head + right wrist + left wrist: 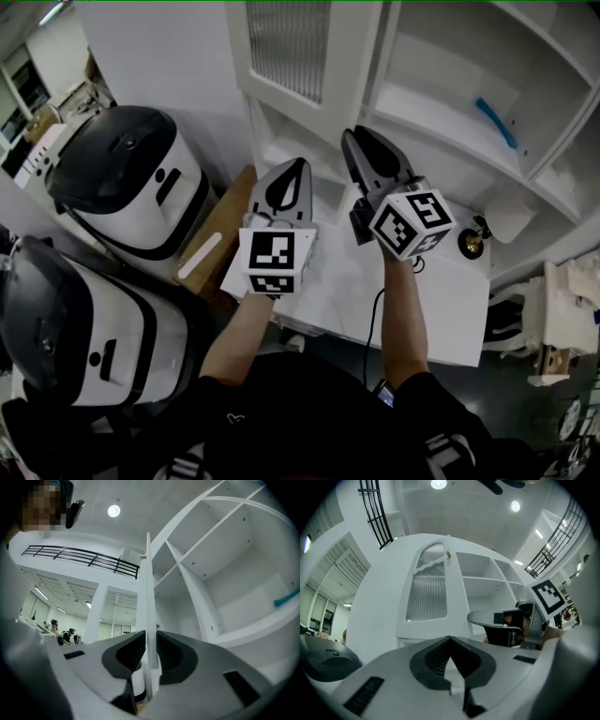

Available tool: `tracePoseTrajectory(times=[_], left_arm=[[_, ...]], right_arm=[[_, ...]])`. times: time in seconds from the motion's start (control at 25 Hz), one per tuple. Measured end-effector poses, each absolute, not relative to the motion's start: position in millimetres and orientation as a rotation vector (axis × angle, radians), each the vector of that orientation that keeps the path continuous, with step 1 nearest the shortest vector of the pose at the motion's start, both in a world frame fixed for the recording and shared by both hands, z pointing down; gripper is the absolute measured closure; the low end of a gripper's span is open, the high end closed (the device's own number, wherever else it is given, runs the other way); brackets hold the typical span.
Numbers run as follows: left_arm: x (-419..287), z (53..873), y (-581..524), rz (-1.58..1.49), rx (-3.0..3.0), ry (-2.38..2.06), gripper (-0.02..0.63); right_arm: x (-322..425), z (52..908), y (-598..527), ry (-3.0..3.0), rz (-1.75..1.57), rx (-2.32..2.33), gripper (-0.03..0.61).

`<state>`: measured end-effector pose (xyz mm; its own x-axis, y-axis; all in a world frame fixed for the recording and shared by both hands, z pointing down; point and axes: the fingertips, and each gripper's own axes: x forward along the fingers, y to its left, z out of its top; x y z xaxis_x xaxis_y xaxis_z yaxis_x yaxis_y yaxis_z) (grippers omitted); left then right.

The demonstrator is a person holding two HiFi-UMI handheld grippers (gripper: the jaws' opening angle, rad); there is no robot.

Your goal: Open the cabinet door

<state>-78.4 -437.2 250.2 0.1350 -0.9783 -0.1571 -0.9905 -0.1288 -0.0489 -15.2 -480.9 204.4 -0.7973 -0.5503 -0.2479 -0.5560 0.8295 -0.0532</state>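
Note:
The white cabinet door (pixel 291 47) with a ribbed glass pane stands swung out from the open cabinet. It is seen face-on in the left gripper view (pixel 426 588) and edge-on in the right gripper view (pixel 149 597). My right gripper (pixel 352 136) has the door's edge between its jaws (pixel 151 637), and both pads lie against the panel. My left gripper (pixel 300 164) is to the left of it and below the door, with its jaws closed tip to tip (pixel 450 639) and nothing in them. The right gripper (pixel 501 620) also shows at the right of the left gripper view.
Bare white shelves (pixel 450 112) show behind the door, one with a blue item (pixel 494 122). A white table (pixel 450 319) with a small brass thing (pixel 469 244) lies below my hands. Two black-and-white rounded machines (pixel 131 178) (pixel 66 328) stand at the left.

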Motion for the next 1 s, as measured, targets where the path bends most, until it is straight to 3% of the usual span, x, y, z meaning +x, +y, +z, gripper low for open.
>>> tracePoseTrajectory(times=[1.0], left_arm=[[-166.6,256.3,-349.1,0.163,-2.145,2.114,0.609]], right_arm=[[-117.1,202.0,-370.3,2.775,0.122,-0.592,0.511]])
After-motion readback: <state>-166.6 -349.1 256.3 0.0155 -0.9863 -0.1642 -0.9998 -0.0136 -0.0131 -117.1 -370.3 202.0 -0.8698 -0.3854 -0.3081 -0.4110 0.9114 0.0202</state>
